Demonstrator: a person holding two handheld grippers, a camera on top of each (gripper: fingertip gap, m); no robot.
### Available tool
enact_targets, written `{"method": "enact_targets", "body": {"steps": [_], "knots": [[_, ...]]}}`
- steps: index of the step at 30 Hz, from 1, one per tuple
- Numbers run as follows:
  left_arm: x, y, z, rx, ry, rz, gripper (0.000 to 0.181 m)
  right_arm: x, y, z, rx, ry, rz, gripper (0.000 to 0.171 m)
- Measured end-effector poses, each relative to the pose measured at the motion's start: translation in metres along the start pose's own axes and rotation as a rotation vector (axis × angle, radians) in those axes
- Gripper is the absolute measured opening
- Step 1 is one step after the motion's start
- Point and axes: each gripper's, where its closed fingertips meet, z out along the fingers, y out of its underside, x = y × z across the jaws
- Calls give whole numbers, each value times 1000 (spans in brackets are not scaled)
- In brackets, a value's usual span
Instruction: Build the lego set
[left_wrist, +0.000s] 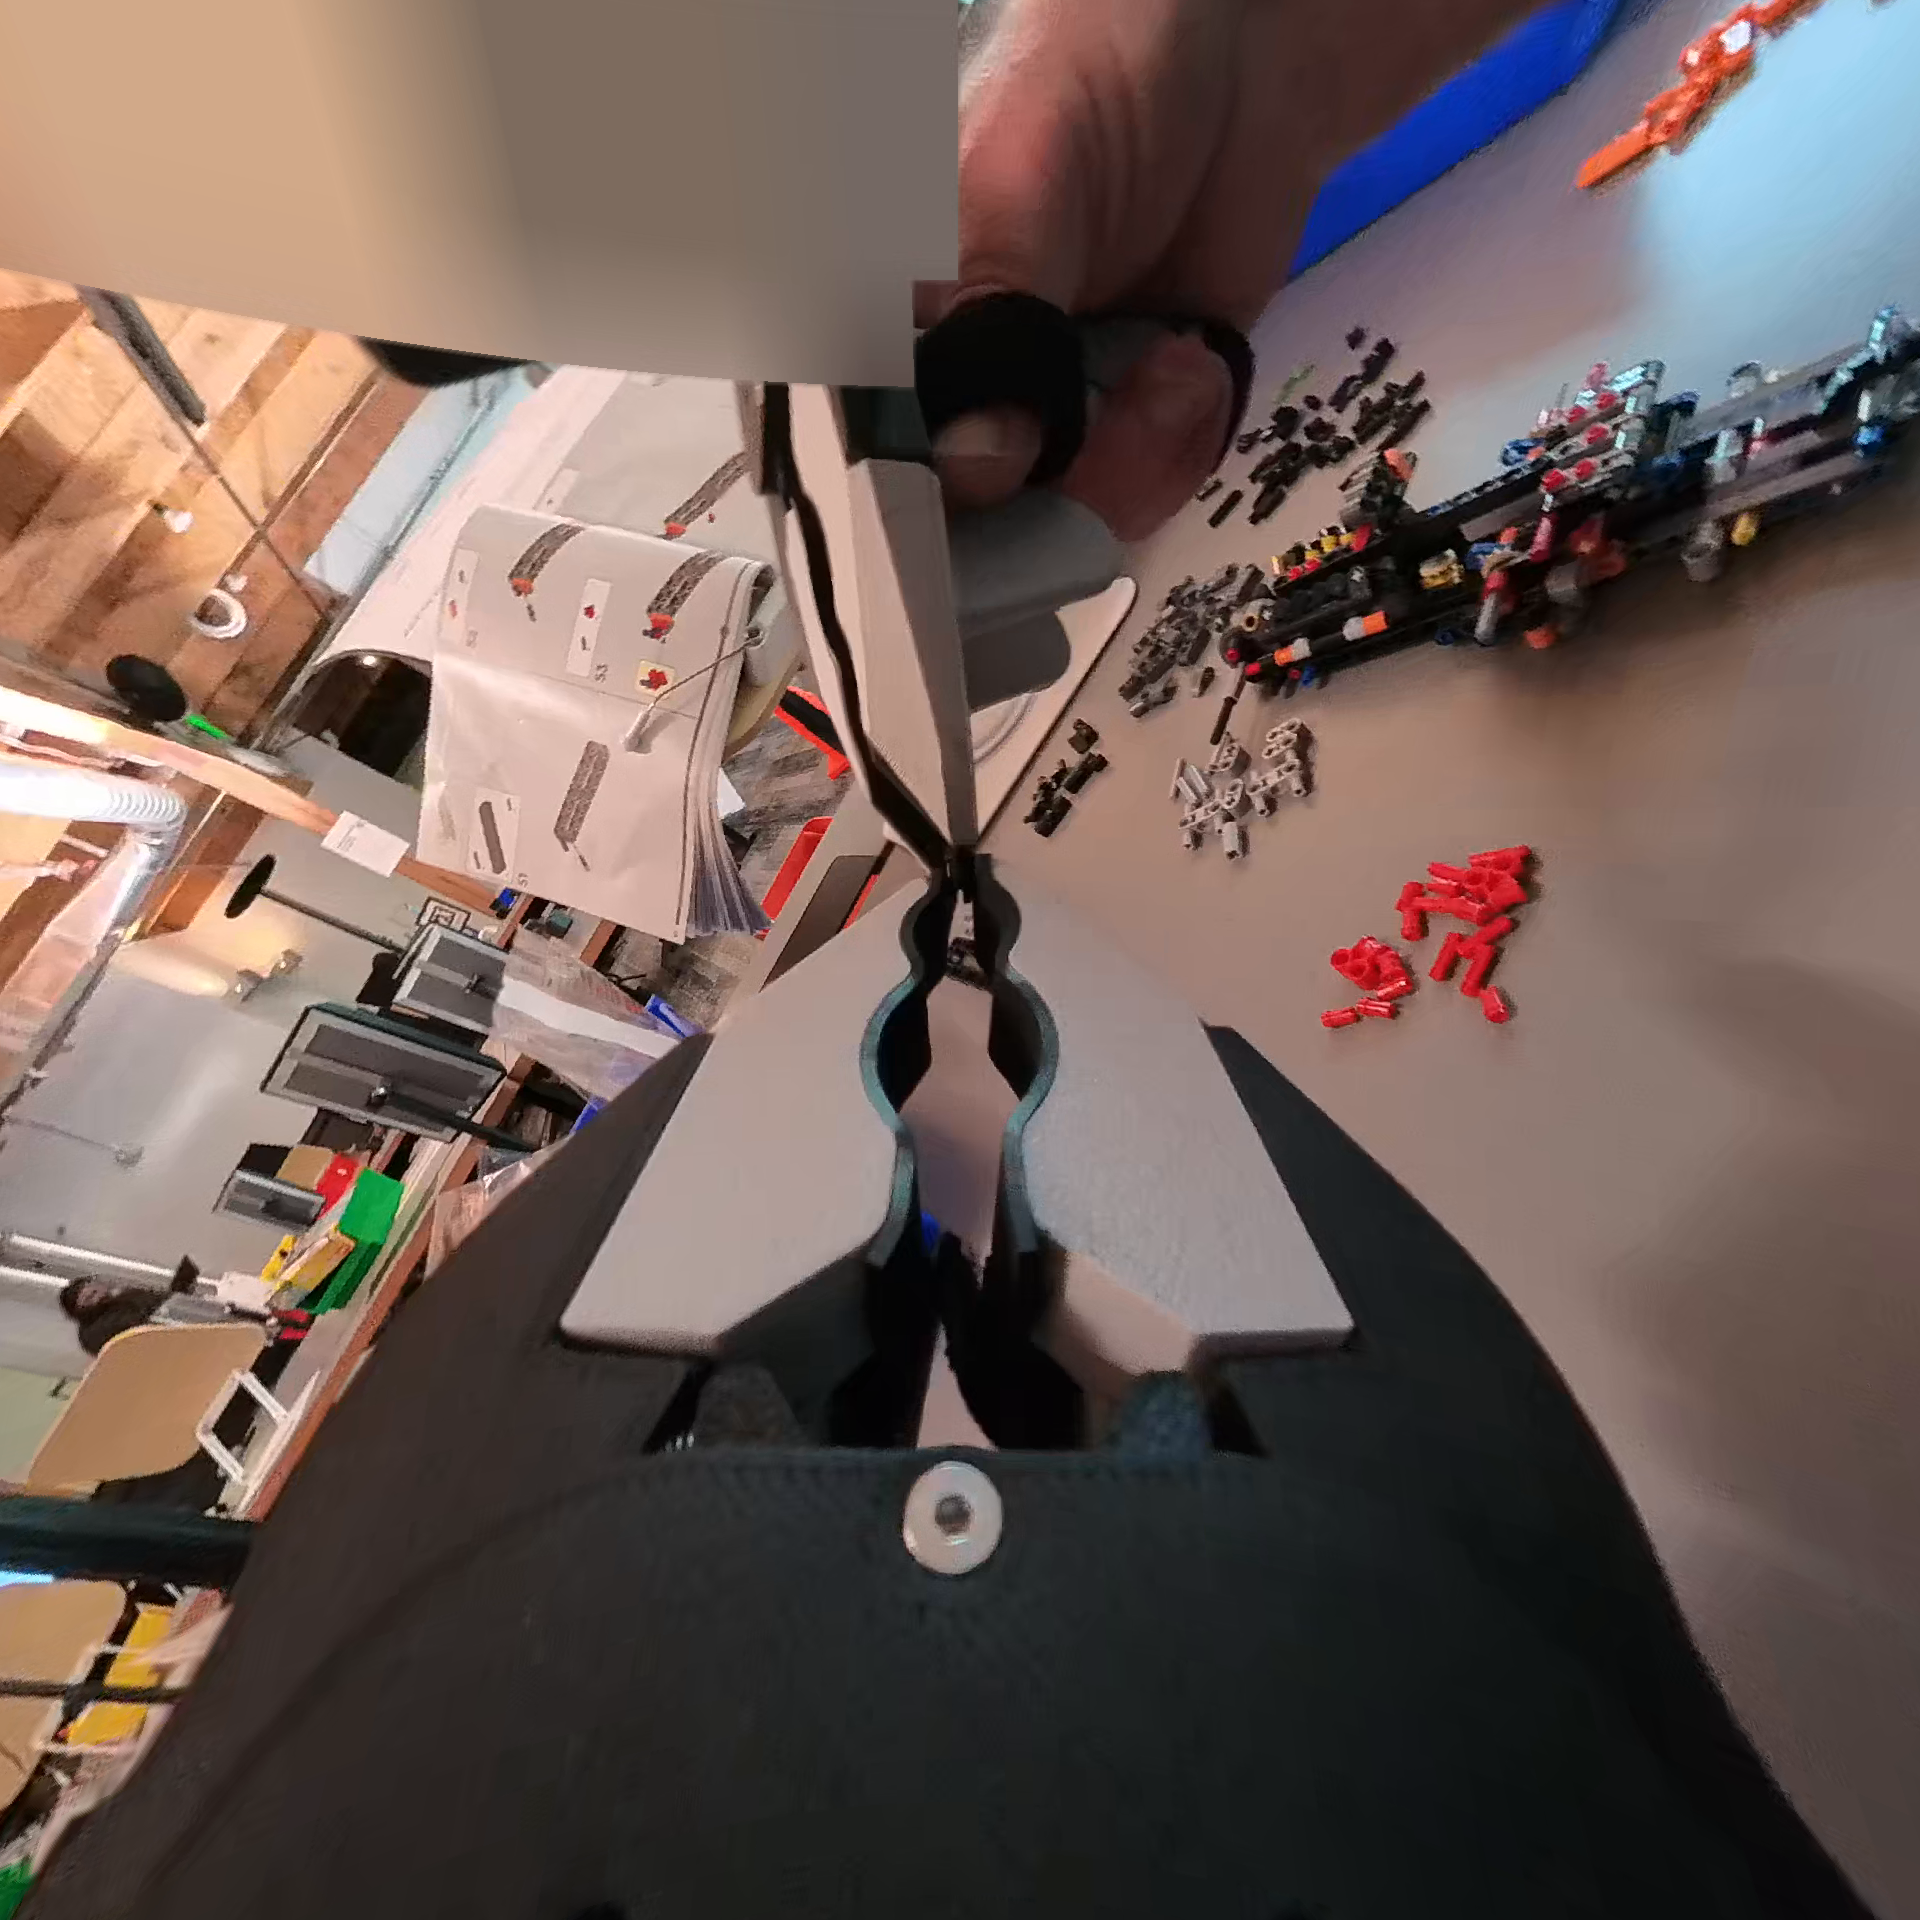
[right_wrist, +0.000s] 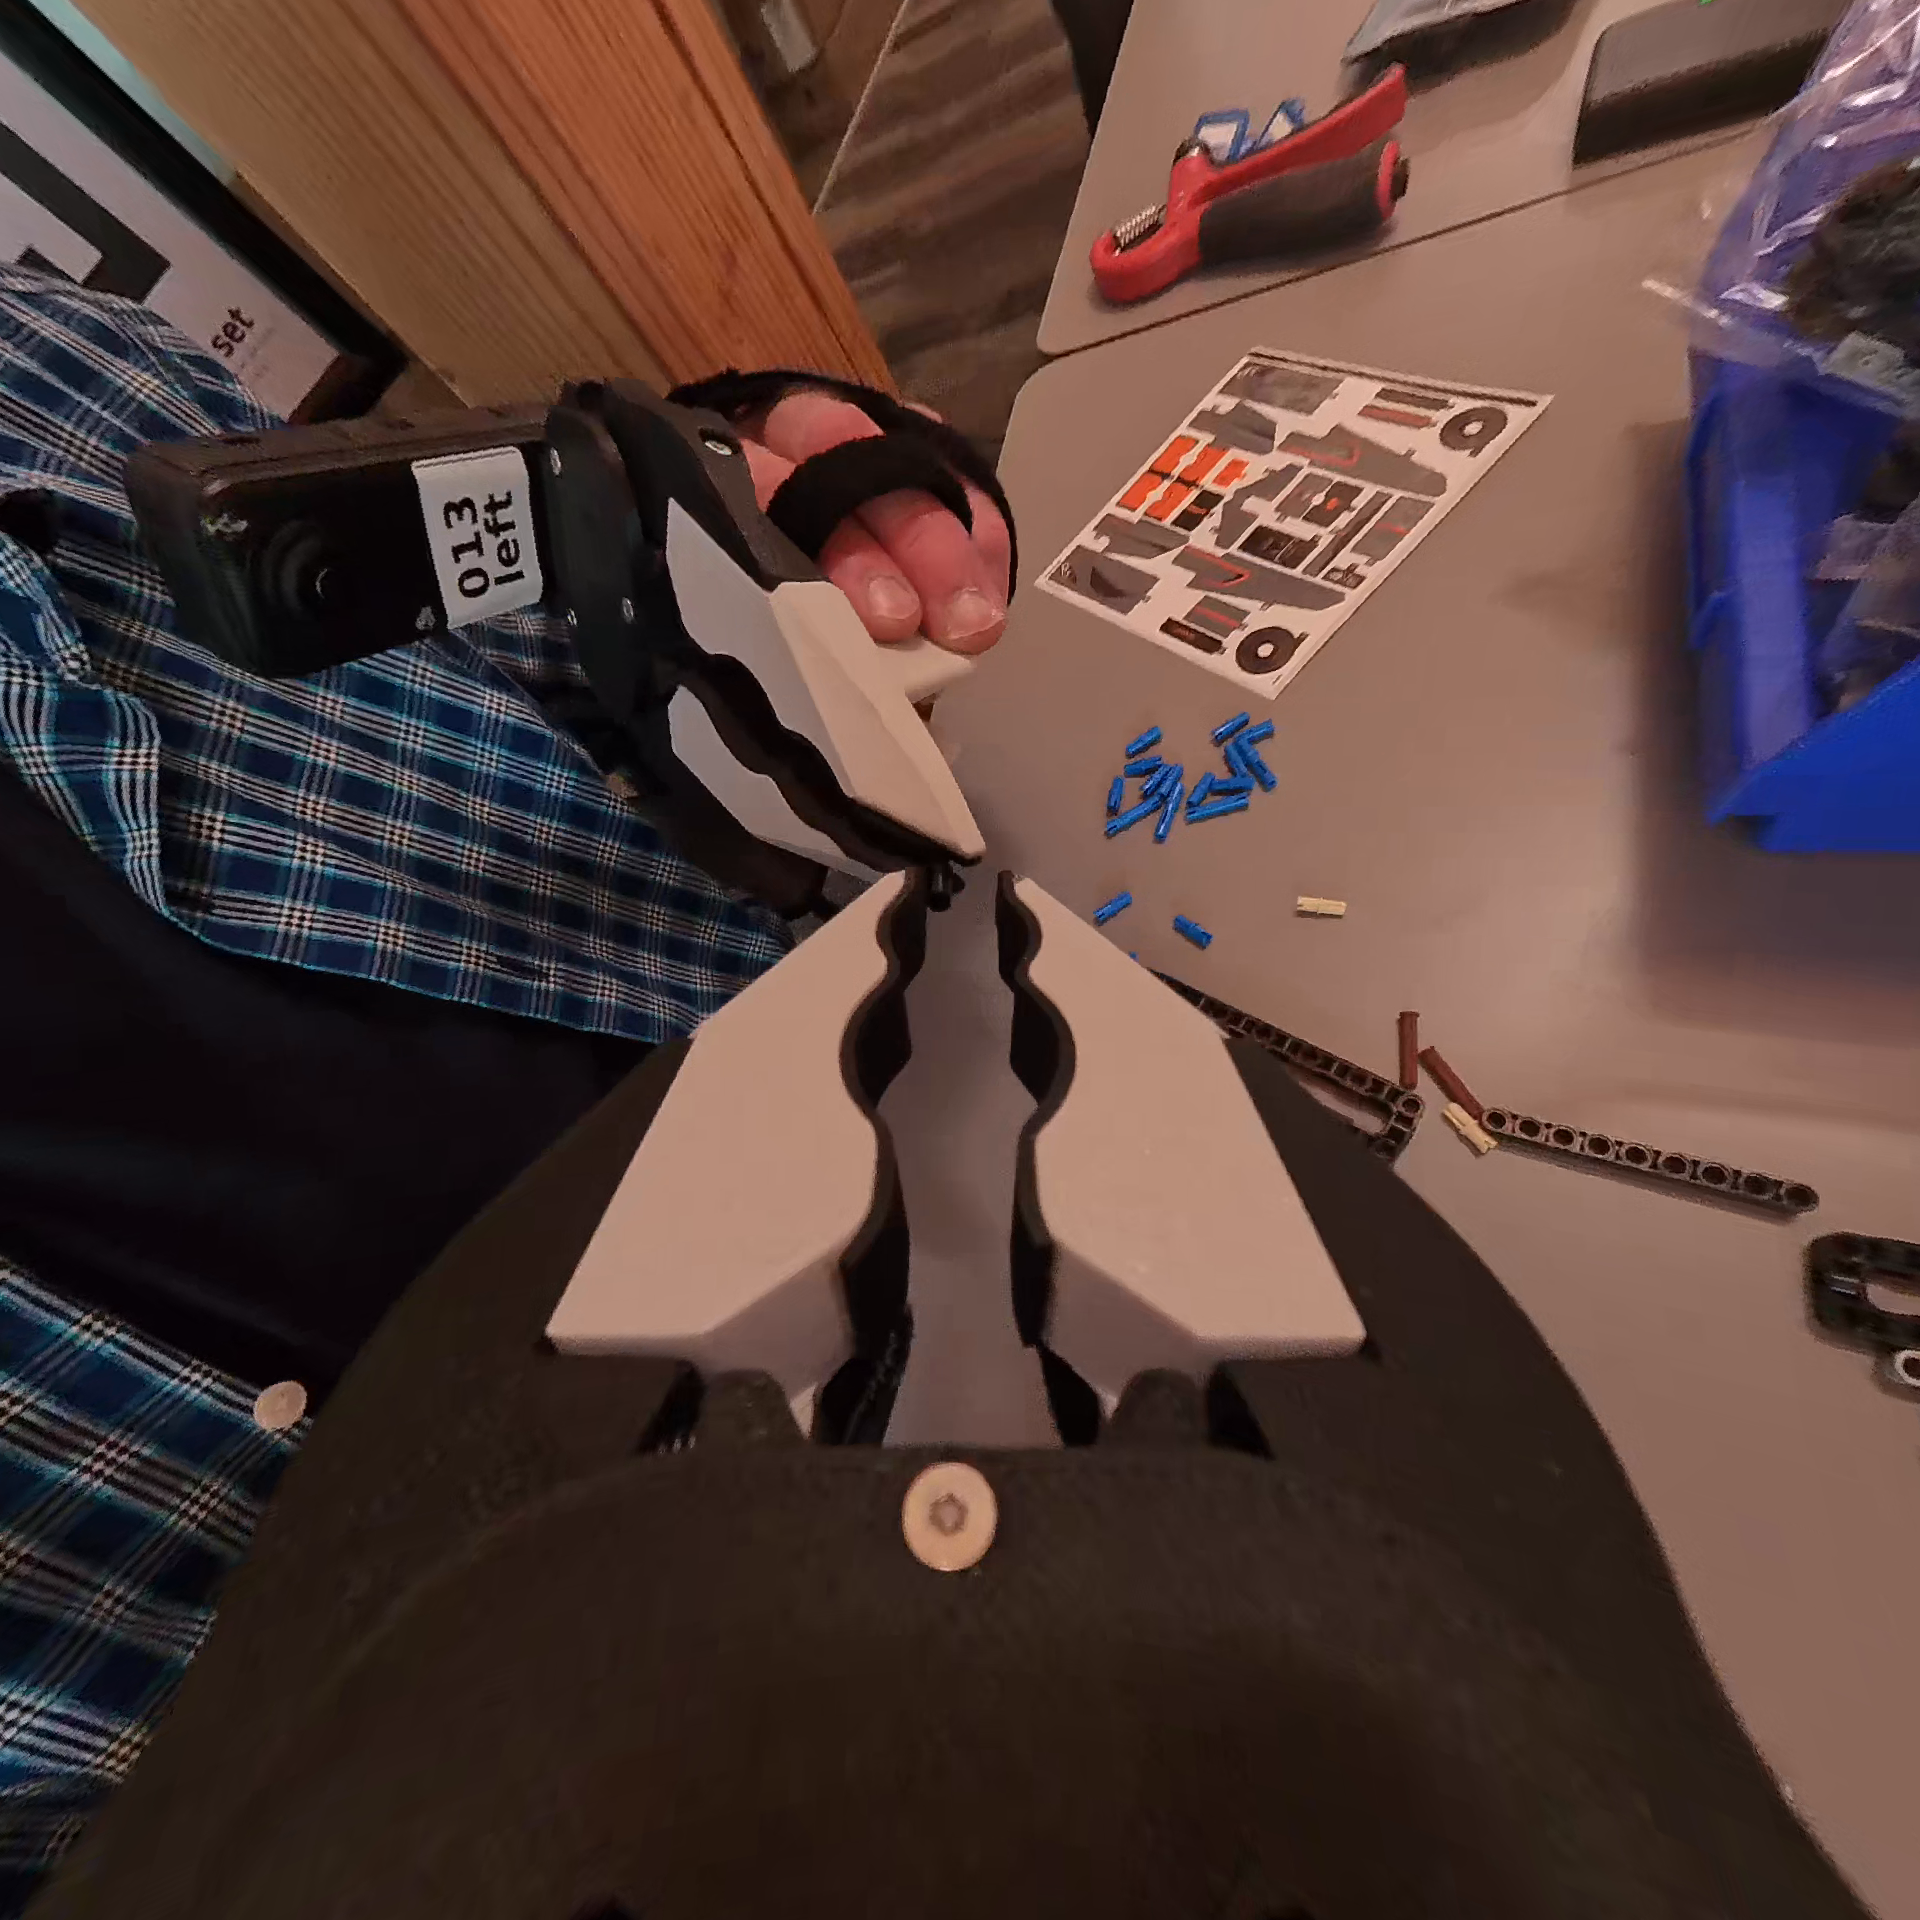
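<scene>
My left gripper (left_wrist: 956, 885) is shut on a small black pin (right_wrist: 940, 889), held above the table's front edge. In the right wrist view the left gripper (right_wrist: 961, 847) comes in from the upper left, with a hand in a black strap behind it. My right gripper (right_wrist: 954, 883) is open with a narrow gap, its tips on either side of the pin. In the left wrist view the right gripper (left_wrist: 961, 847) meets mine tip to tip from above. The long partly built Lego model (left_wrist: 1558, 520) lies on the grey table at the far right.
Piles of black (left_wrist: 1320, 436), grey (left_wrist: 1247, 779) and red pieces (left_wrist: 1455, 925) lie near the model. An open instruction booklet (left_wrist: 582, 707) stands at left. Blue pins (right_wrist: 1195, 779), a sticker sheet (right_wrist: 1288, 520), black beams (right_wrist: 1642, 1158), a red tool (right_wrist: 1247, 197) and a blue bin (right_wrist: 1808, 644) are on the table. Both grippers' tips are close together, under 4 cm apart. Both grippers' tips are roughly 25 centimetres from the long partly built Lego model (left_wrist: 1558, 520).
</scene>
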Motion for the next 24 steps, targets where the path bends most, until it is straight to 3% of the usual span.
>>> {"method": "enact_targets", "body": {"steps": [19,22,24], "knots": [[0,-4,2,31,-38,-97,2,-4,1,-2,32,29,-46,2],[3,15,-2,-49,11,-135,7,8,12,-1,-39,109,-88,2],[16,40,-9,-145,128,-204,19,15,24,2,-111,152,-128,2]]}}
